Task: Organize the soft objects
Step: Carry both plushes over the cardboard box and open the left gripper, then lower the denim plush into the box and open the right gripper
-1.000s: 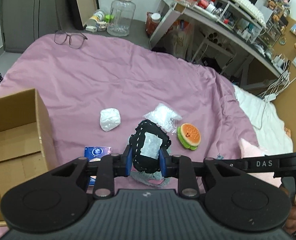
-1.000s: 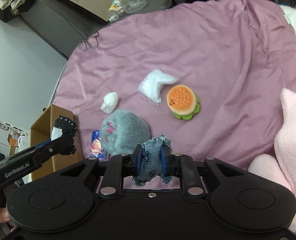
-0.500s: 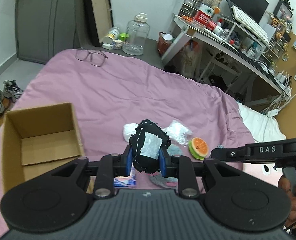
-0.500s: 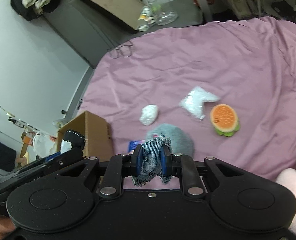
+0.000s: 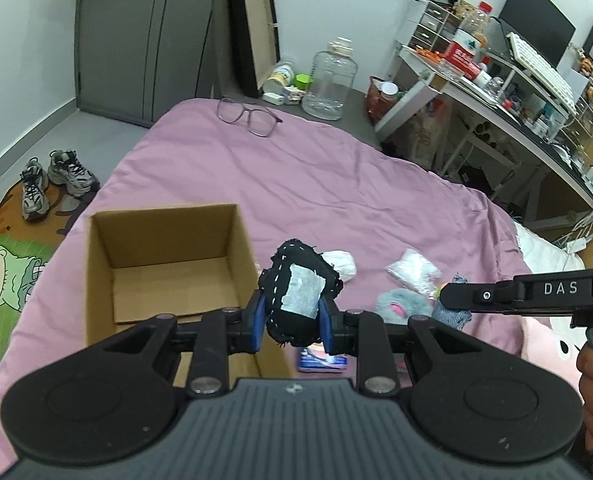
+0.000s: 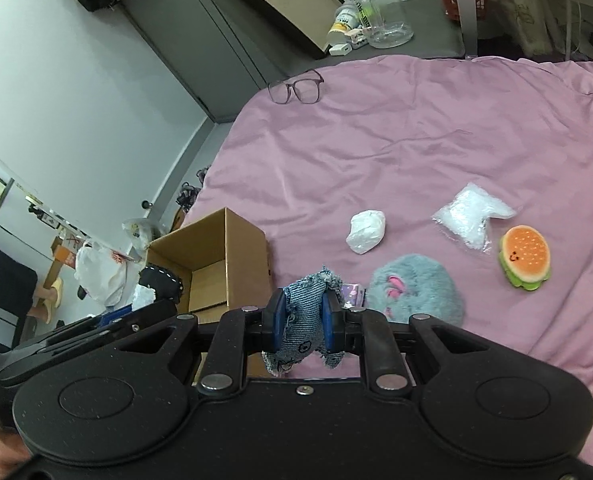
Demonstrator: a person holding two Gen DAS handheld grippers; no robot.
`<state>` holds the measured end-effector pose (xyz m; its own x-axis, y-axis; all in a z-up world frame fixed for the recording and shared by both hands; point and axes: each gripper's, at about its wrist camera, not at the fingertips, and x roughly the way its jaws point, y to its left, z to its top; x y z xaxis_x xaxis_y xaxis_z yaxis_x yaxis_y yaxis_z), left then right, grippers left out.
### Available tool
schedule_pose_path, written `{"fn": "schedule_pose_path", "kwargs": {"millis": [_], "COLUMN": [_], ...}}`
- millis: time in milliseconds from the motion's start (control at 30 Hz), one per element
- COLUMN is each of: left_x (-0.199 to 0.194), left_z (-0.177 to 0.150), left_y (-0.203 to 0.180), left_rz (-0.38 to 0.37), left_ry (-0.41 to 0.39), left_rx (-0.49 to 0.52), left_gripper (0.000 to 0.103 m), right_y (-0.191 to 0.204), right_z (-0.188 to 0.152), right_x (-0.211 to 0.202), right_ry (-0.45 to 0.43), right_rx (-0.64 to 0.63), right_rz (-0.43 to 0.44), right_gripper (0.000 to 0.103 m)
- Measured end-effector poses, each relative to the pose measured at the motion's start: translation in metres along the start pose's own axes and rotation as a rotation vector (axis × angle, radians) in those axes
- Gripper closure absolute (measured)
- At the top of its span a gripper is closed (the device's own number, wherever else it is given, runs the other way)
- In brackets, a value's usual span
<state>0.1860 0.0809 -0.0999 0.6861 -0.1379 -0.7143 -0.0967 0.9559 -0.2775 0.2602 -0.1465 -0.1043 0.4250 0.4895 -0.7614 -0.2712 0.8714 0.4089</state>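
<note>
Grippers were both clamped: the left gripper (image 5: 291, 317) pinched a black stitched plush (image 5: 300, 301) beside the cardboard box (image 5: 164, 264), the right gripper (image 6: 302, 322) a denim scrap (image 6: 305, 320).

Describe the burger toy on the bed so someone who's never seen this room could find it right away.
Start at the pink bedspread and find the cluster of small soft things near the cardboard box. The burger toy lies at the cluster's far end from the box, beside the grey furry plush and just below the clear plastic bag. It alone is orange with a green rim and a smiley face.
</note>
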Motion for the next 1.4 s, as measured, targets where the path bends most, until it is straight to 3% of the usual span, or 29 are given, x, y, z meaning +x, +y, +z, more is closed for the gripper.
{"fn": "schedule_pose_path", "kwargs": {"millis": [400, 967, 1067, 1200, 1400], "left_x": [0.007, 0.032, 0.039, 0.039, 0.039], "left_z": [0.004, 0.018, 0.021, 0.022, 0.026], "left_y": [0.049, 0.105, 0.109, 0.111, 0.115], "left_rz": [0.012, 0.079, 0.078, 0.105, 0.133], "left_ry": [-0.014, -0.018, 0.001, -0.017, -0.013], "left_rx": [-0.038, -0.071, -0.074, -0.060, -0.076], "left_gripper": [0.077, 0.074, 0.069, 0.052, 0.047], "right_y": [0.053, 0.109, 0.115, 0.118, 0.121], "right_z": [0.012, 0.033, 0.035, 0.037, 0.040], "right_x": [0.031, 0.090, 0.100, 0.111, 0.123], "right_ry": [-0.016, 0.013, 0.024, 0.037, 0.040], "right_rx": [-0.043, -0.079, -0.078, -0.068, -0.056], "right_rz": [-0.015, 0.045, 0.050, 0.059, 0.074], "right_gripper": [0.084, 0.084, 0.084, 0.084, 0.081]}}
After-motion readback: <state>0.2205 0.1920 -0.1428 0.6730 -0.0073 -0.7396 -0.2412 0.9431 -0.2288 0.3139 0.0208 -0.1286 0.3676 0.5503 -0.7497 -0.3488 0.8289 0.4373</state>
